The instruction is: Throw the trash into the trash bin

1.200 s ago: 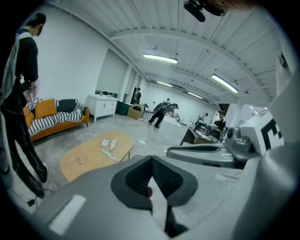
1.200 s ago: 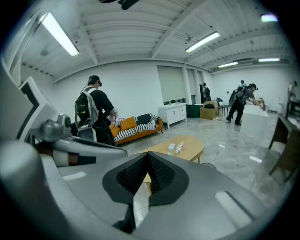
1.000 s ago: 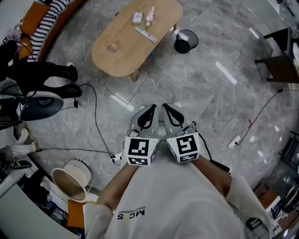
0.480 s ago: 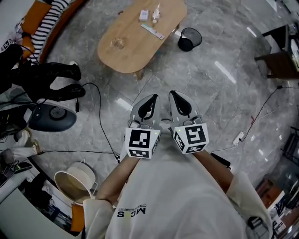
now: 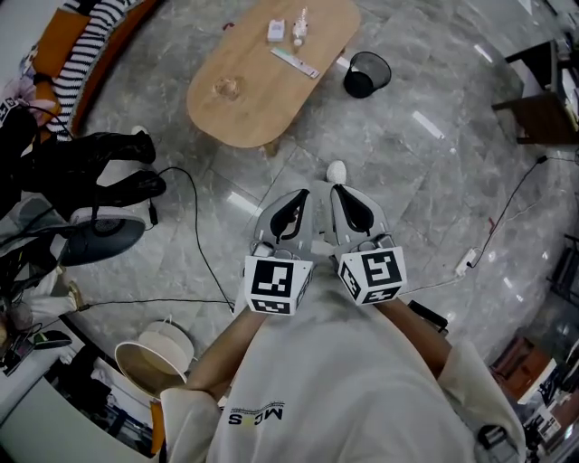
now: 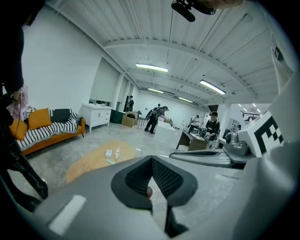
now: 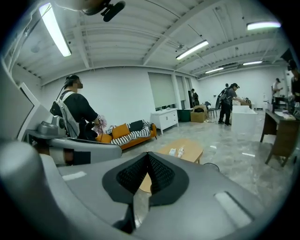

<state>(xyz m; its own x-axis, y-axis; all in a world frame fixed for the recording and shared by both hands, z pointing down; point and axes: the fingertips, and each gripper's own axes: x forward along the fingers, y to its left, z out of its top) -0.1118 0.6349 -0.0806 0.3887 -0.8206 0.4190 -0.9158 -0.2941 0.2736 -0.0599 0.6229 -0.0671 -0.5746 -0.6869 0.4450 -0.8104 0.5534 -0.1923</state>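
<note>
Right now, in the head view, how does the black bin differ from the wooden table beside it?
The bin is black and round; the table is pale wood and oval. The bin is far smaller than the table. Both stand on the grey floor.

An oval wooden bench (image 5: 258,95) lies in the upper middle of the head view. A small white box (image 5: 276,31), a little bottle (image 5: 298,27) and a flat strip (image 5: 296,62) sit at its top end. Just right of the bench, on the grey stone floor (image 5: 434,190), stands a black mesh trash bin (image 5: 366,74). An orange sofa (image 5: 68,32) is at upper left. Below the bench, at centre, are the left tongs (image 5: 297,197) and the right tongs (image 5: 342,194), side by side.
</note>
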